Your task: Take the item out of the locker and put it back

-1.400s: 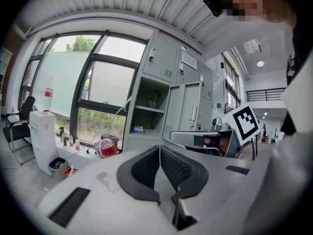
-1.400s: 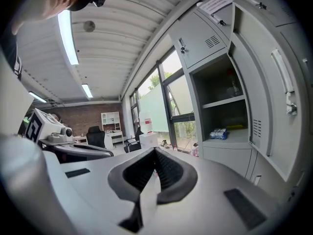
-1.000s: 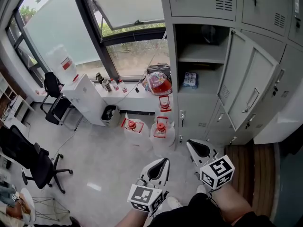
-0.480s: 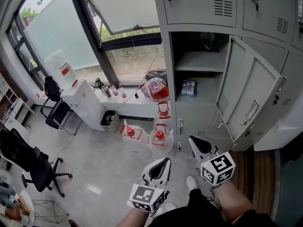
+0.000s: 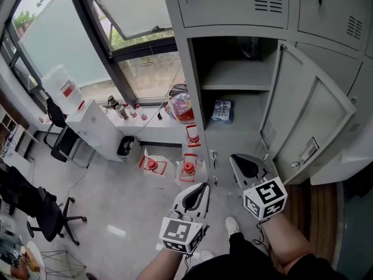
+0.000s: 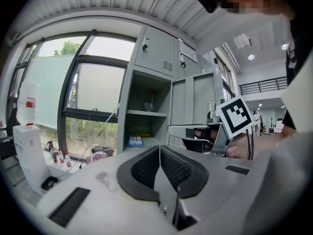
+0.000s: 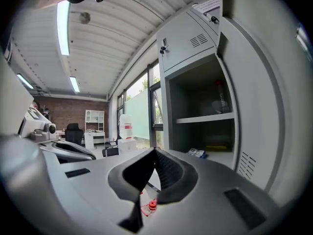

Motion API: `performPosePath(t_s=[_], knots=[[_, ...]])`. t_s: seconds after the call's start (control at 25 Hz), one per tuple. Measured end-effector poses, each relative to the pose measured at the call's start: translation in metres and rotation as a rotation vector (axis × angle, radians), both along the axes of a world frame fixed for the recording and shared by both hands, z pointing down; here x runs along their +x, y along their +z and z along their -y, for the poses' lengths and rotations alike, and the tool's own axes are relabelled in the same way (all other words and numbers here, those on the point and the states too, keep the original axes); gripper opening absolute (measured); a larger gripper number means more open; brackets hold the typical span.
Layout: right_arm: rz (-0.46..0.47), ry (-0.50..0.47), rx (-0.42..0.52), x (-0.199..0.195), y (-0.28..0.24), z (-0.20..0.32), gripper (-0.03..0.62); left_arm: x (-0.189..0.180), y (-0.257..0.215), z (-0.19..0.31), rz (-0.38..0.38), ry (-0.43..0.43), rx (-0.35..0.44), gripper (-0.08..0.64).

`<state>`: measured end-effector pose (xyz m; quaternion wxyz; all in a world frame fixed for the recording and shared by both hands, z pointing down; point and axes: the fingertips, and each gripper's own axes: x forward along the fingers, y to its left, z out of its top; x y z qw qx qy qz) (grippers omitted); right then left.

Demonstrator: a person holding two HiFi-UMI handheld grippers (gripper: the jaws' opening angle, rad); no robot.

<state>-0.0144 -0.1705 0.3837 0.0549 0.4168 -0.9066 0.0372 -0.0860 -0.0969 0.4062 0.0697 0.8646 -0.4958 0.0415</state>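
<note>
The grey locker point(image 5: 230, 134) stands open ahead, its door point(image 5: 309, 121) swung out to the right. A blue-and-white packet point(image 5: 222, 111) lies on the lower shelf, also visible as the packet point(image 6: 134, 141) in the left gripper view and the packet point(image 7: 198, 152) in the right gripper view. A dark bottle-like item point(image 7: 221, 102) stands on the upper shelf. My left gripper point(image 5: 203, 186) is shut and empty, low in front of the locker. My right gripper point(image 5: 234, 157) is beside it, a little nearer the locker, its jaws also together with nothing in them.
Two water jugs with red caps point(image 5: 189, 169) stand on the floor left of the locker. A sill with small bottles and a red bag point(image 5: 179, 107) runs under the window. A white cabinet point(image 5: 87, 124) and office chairs point(image 5: 35, 209) stand further left.
Both grippers have moved forward toward the locker, and the locker opening now looks nearer and larger. The jaws have stayed together.
</note>
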Motion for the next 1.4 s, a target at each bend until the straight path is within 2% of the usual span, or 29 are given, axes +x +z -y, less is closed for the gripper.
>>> performPosePath(t_s=[0.32, 0.56, 1.24, 1.4], knots=[[-0.004, 0.035, -0.009, 0.015, 0.006, 0.045, 0.052, 0.020, 0.007, 0.063, 0.029, 0.013, 0.001, 0.020], [-0.010, 0.067, -0.035, 0.024, 0.017, 0.075, 0.052, 0.032, 0.015, 0.108, 0.079, 0.018, 0.001, 0.020], [-0.008, 0.142, -0.102, 0.039, 0.045, 0.133, 0.052, 0.056, 0.039, 0.217, 0.149, 0.026, -0.012, 0.023], [-0.014, 0.148, -0.115, 0.042, 0.051, 0.139, 0.052, 0.063, 0.045, 0.236, 0.159, 0.023, -0.016, 0.111]])
